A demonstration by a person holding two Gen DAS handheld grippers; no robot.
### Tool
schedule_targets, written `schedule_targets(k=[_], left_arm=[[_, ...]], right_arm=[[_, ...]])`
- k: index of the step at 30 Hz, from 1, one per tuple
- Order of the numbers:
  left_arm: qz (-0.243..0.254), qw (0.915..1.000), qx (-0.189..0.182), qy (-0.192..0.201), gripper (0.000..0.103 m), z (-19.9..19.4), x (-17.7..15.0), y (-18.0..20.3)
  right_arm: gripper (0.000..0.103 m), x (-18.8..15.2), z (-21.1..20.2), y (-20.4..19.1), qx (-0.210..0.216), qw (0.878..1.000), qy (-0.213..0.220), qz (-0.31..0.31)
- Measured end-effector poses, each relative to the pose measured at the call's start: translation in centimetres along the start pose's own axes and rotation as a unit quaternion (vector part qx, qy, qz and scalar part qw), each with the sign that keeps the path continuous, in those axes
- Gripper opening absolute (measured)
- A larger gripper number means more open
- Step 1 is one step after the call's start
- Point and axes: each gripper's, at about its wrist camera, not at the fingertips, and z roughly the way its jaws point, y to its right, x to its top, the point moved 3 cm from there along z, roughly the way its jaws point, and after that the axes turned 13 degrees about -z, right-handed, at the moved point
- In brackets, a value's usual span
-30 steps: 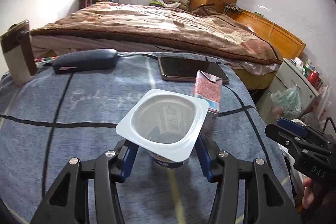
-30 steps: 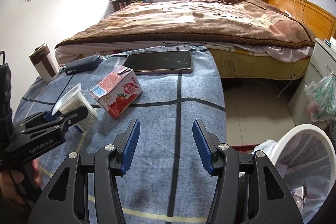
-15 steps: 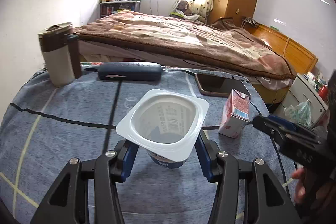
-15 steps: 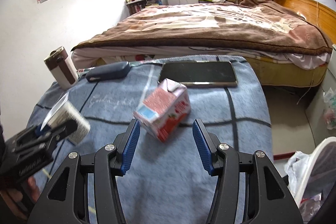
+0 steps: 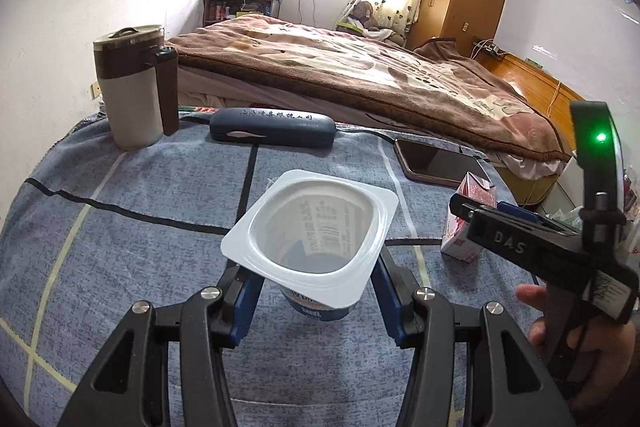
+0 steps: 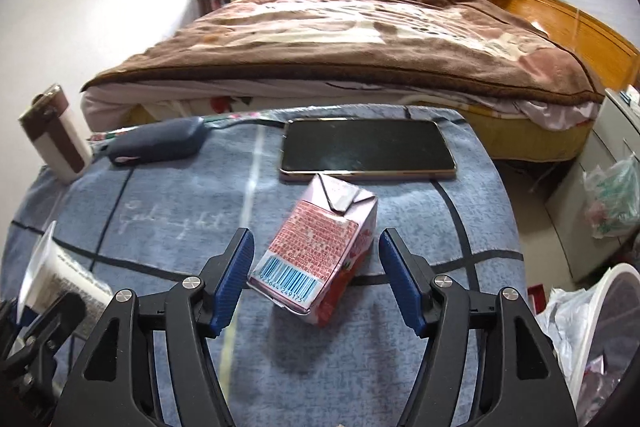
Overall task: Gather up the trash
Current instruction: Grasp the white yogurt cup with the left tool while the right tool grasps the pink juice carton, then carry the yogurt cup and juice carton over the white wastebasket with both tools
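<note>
Right wrist: our right gripper (image 6: pixel 316 277) jaws have just been opening, now straddling the carton (image 6: pixel 316 251) below the phone (image 6: pixel 366 149), not yet clamped; left gripper (image 5: pixel 316 301) clamps the cup (image 5: pixel 314 233).

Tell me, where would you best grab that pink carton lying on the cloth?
Probably across its two long side faces, coming from the barcode end. The carton lies on its side, its length running away toward the phone, and already sits between the right gripper's just-widened jaws, pads clear of both sides.

The right gripper (image 6: pixel 316 281) has swung over, jaws opening around the carton (image 6: pixel 316 255).
</note>
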Motion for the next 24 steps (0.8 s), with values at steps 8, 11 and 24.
schedule_targets(k=[8, 11, 24], left_arm=[[0.003, 1.0, -0.007, -0.006, 0.054, 0.0, -0.3, 0.5], [0.005, 0.9999, -0.008, -0.006, 0.054, 0.0, -0.4, 0.7], [0.024, 0.9997, -0.008, -0.003, 0.054, -1.3, -1.1, 2.2]], right_arm=[[0.052, -0.6, -0.9, 1.2, -0.011, 1.0, 0.014, 0.019], [0.037, -0.9, -0.5, 1.4, -0.001, 1.0, 0.002, 0.022], [0.036, -2.2, -3.2, 1.9, 0.029, 0.999, 0.032, 0.031]])
